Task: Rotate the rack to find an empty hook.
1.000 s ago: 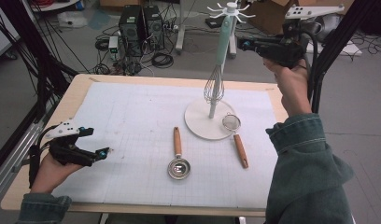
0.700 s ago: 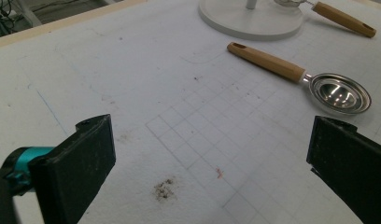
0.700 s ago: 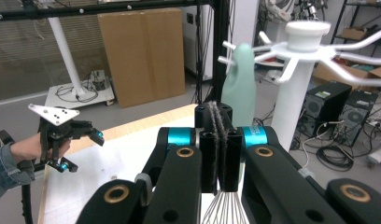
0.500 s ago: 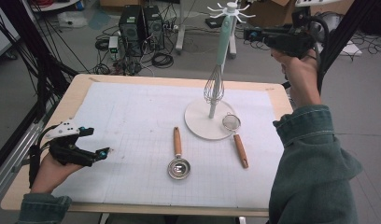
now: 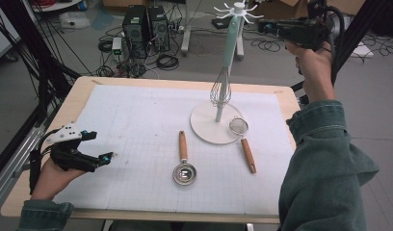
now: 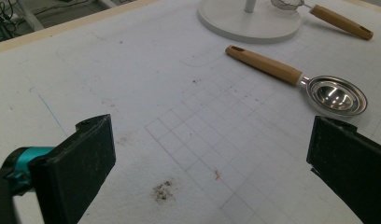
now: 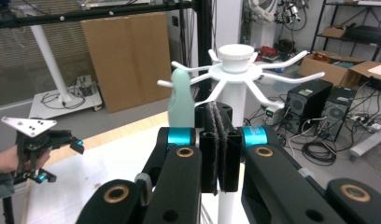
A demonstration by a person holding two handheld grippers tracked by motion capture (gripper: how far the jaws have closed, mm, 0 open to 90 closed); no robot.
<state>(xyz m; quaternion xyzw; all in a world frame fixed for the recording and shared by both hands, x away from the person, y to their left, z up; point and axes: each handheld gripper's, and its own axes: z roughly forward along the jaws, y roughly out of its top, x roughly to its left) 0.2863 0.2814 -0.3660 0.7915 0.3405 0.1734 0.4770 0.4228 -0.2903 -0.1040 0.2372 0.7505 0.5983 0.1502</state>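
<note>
1. One whisk [image 5: 220, 89] hangs by its pale green handle from a hook of the white rack [image 5: 235, 9], its wire head just above the rack's round base [image 5: 204, 126].
2. Level with the top of that rack, just to its right in the high view, the right claw [image 5: 263, 26] is held up in the air by a raised hand [image 5: 312, 55]; its jaws are clenched pad to pad with nothing between them, as the right gripper view shows [image 7: 220, 140], and the tip of the whisk handle [image 7: 181, 105] stands just beyond them.
3. Against the right edge of the rack's base leans a small sieve [image 5: 239, 126], its wooden handle pointing away from the rack towards the near edge of the counter [image 5: 88, 84].
4. Just left of the base lies a metal scoop [image 5: 184, 172] with a wooden handle, its bowl farther from the rack than its handle end.
5. Well away from the rack, near the counter's left front corner, the left claw [image 5: 108, 156] rests low over the white mat [image 5: 137, 125], released, jaws standing wide with bare mat between them [image 6: 202, 158].
</note>
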